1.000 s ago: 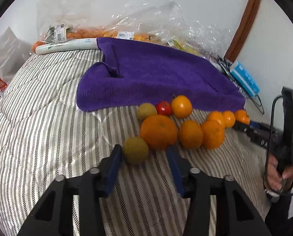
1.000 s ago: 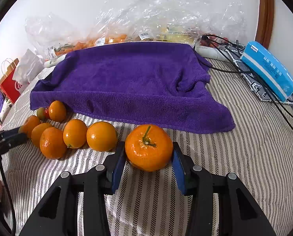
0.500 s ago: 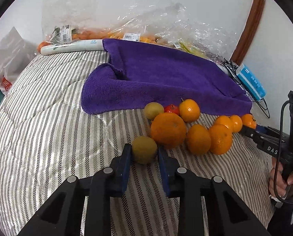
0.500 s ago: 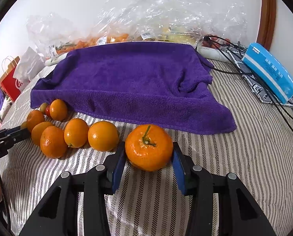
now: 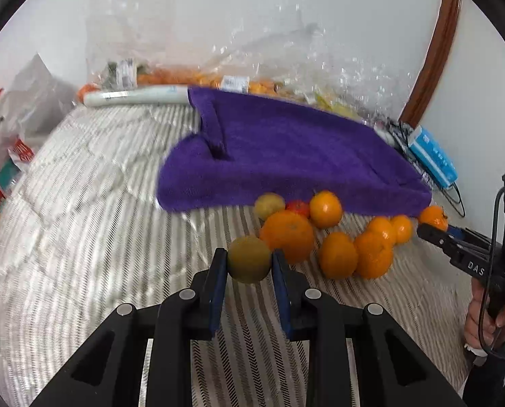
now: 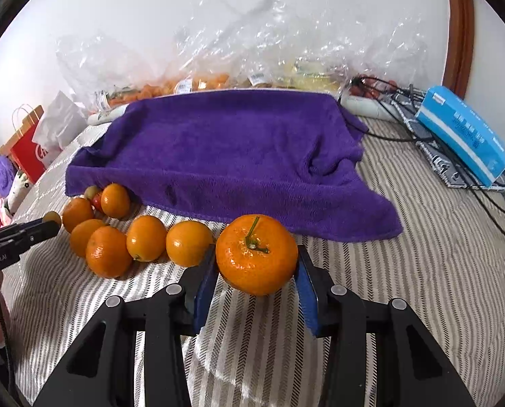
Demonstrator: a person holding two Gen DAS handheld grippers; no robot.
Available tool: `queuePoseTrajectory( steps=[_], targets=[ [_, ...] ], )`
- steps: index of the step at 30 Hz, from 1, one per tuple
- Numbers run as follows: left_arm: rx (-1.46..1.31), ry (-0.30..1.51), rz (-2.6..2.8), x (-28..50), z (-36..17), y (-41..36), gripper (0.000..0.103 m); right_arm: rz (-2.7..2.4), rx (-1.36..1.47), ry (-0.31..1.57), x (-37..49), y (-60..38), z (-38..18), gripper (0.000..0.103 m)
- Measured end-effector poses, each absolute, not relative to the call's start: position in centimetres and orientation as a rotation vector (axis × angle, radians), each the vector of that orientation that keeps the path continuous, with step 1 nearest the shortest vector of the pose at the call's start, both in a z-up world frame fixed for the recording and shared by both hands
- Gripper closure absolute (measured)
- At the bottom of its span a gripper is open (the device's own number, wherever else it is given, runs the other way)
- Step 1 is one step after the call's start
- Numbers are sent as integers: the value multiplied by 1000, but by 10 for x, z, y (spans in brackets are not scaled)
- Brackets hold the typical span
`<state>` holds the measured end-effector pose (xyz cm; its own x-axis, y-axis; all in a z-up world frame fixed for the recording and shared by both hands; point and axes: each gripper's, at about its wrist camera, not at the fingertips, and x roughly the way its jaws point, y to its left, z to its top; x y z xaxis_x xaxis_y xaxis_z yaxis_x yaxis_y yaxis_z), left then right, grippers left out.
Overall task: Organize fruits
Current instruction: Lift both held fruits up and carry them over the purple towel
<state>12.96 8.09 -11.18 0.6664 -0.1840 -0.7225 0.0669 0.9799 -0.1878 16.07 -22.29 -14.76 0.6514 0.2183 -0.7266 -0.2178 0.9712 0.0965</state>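
I am pinching a small greenish-brown fruit (image 5: 249, 259) between the blue pads of my left tool (image 5: 245, 264), and the pads are pressing on both of its sides. It is sitting at the near left end of the fruit cluster on the striped bed cover (image 5: 82, 237), just beside a big orange (image 5: 287, 235). Behind that orange, a yellowish fruit (image 5: 269, 204), a small red fruit (image 5: 298, 207) and a smaller orange (image 5: 325, 209) are lying against the edge of the purple towel (image 5: 286, 156).

With my right tool (image 6: 255, 271) I am gripping a large stemmed mandarin (image 6: 256, 254), its pads closing on either side of it. The mandarin is resting on the bed cover just in front of the towel's hem, at the right end of a row of oranges (image 6: 143, 242). The nearest orange (image 6: 188, 243) is just beside my left pad.

Clear plastic bags (image 6: 252, 51) holding produce are lying along the wall behind the towel. A blue box (image 6: 462, 134) is resting on a tangle of black cables (image 6: 405, 108) to the right. A red paper bag (image 6: 28, 152) is standing off the bed's left side.
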Motion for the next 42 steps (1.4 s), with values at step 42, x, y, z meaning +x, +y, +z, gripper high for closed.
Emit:
queuePoseTrajectory(
  steps=[42],
  targets=[
    [-227,793,-68,258,-92,57,78,253,53,718,260,-230,-94,59]
  ],
)
